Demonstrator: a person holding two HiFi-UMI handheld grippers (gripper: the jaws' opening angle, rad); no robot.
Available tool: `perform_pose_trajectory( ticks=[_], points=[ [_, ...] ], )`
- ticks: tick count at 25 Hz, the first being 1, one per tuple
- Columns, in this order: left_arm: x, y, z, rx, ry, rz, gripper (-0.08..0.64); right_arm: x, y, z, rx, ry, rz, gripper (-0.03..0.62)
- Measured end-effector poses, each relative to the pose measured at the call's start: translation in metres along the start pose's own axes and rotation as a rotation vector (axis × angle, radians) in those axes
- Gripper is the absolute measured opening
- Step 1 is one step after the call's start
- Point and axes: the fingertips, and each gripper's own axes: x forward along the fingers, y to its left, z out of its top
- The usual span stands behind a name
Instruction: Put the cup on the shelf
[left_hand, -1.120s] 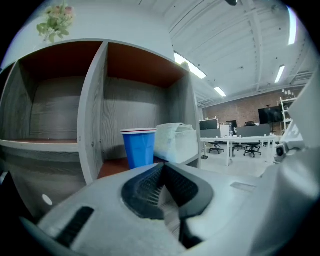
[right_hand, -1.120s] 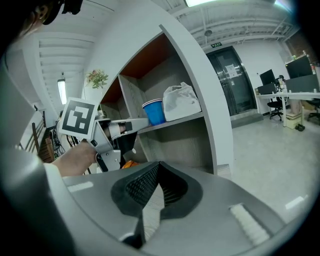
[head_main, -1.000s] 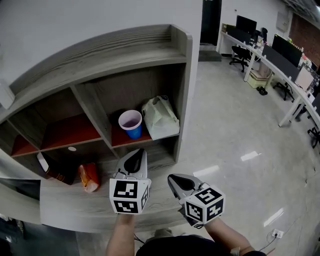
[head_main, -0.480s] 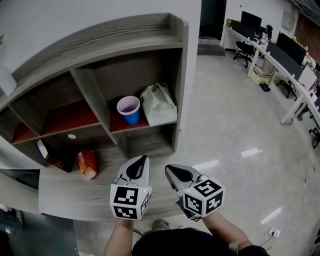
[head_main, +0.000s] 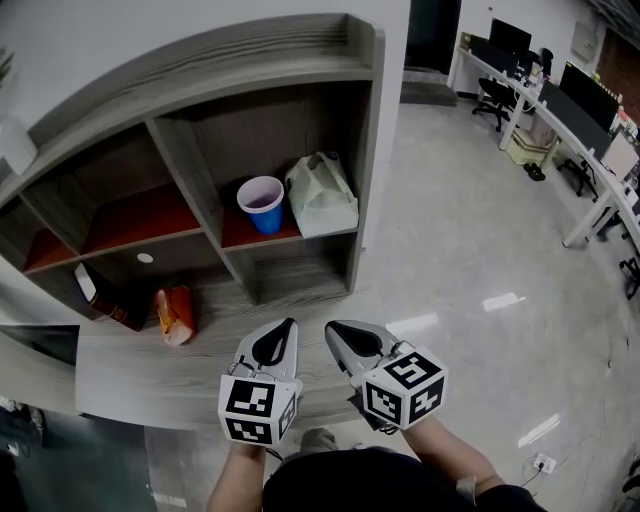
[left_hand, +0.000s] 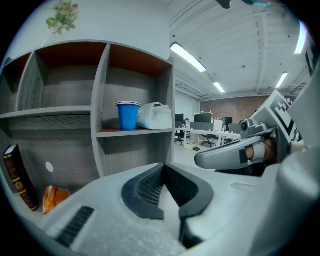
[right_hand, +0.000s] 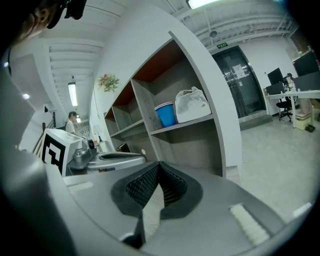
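Where the grey shelf unit (head_main: 250, 70) runs out at left, a dark book (head_main: 105, 302) leans in the low compartment, with an orange packet (head_main: 175, 313) just beside it (crumpled, possibly a snack bag). The blue cup (head_main: 263, 203) stands upright on the red-brown board of the right-hand compartment, close against a white bag (head_main: 322, 195). Lower down, over the grey ledge (head_main: 140, 375), the left gripper (head_main: 284, 328) has its jaws together with nothing between them. The right gripper (head_main: 333, 330) beside it is likewise closed and empty. Both are well apart from the cup. Office desks (head_main: 585, 120) stand at far right.
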Motion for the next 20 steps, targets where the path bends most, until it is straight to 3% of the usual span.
perform_pose_trajectory(
  ticks=[9,20],
  points=[
    [-0.008,-0.005,-0.023,-0.049,0.035,-0.007,-0.005,-0.005,0.001,-0.007,-0.027,0.009,-0.016,-0.003],
    [-0.015,-0.012,-0.027,-0.054,0.035,-0.008,-0.005,-0.012,-0.001,-0.008,-0.045,-0.007,-0.041,-0.003]
  ],
)
